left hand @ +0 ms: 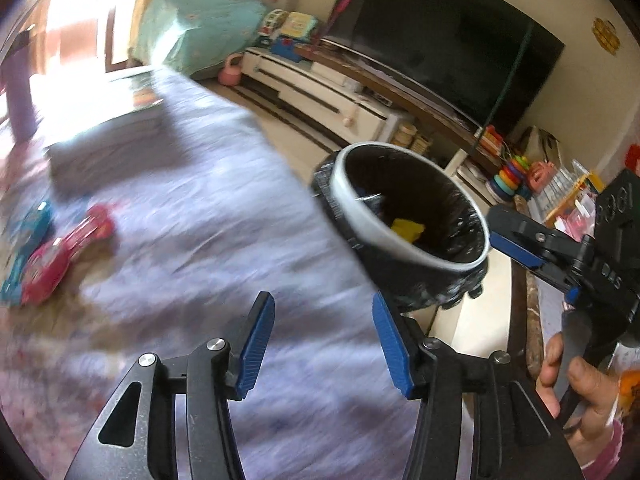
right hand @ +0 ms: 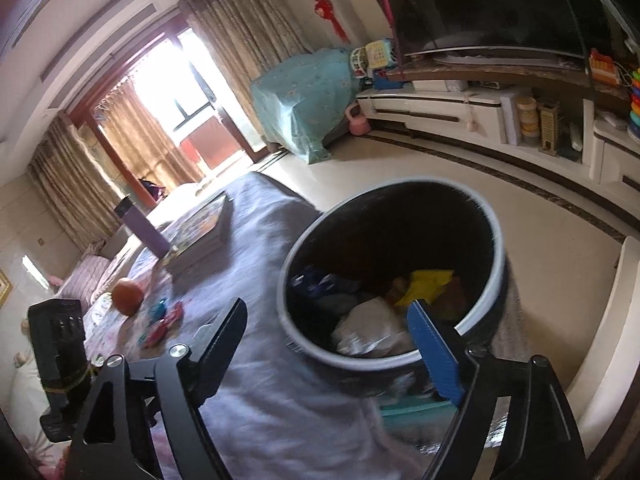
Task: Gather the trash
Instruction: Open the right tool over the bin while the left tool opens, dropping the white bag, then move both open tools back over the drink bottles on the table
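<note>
The trash bin [right hand: 390, 276] was seen beside the cloth-covered desk [right hand: 256, 240], wrappers lying inside. The right hand-held gripper [right hand: 328, 344] was spread wide and empty; the left hand-held gripper [left hand: 320, 340] was partly open, empty.

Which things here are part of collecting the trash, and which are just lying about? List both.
Part of the job:
- trash bin, already holding wrappers
- red and blue wrappers on the table cover
- left gripper and right gripper, both open and empty

Lying about:
- orange
- books
- purple bottle
</note>
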Available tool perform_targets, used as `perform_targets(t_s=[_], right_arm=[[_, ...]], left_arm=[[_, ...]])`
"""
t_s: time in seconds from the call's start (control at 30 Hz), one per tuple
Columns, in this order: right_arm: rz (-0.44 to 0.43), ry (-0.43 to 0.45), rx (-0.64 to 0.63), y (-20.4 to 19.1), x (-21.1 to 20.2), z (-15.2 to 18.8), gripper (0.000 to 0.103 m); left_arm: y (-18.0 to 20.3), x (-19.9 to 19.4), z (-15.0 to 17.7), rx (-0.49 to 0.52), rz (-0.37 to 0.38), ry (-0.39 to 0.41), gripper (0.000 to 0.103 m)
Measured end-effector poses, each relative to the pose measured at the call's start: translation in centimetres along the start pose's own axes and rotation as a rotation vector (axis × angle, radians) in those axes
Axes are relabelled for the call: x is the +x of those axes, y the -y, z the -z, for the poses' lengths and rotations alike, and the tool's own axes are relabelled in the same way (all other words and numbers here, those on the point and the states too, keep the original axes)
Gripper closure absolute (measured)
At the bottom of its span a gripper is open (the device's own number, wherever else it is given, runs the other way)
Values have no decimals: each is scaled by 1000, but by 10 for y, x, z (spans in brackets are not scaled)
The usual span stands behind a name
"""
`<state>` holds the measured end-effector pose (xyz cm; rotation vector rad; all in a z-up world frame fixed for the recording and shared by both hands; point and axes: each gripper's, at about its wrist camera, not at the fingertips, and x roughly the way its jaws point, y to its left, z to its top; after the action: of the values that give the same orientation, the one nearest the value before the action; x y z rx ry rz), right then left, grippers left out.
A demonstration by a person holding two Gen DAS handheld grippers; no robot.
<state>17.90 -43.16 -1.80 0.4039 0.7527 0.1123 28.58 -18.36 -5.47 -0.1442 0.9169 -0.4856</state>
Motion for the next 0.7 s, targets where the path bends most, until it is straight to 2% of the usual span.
perform_targets(t_s=[0.37, 0.7], right_arm=[[-60, -52, -47, -50, 16, 31, 16], [-97, -90, -73, -83, 29, 49, 14]], left_arm=[[-56, -50, 40, -99, -61, 34, 53], [-100, -85, 44, -149, -112, 71, 52]])
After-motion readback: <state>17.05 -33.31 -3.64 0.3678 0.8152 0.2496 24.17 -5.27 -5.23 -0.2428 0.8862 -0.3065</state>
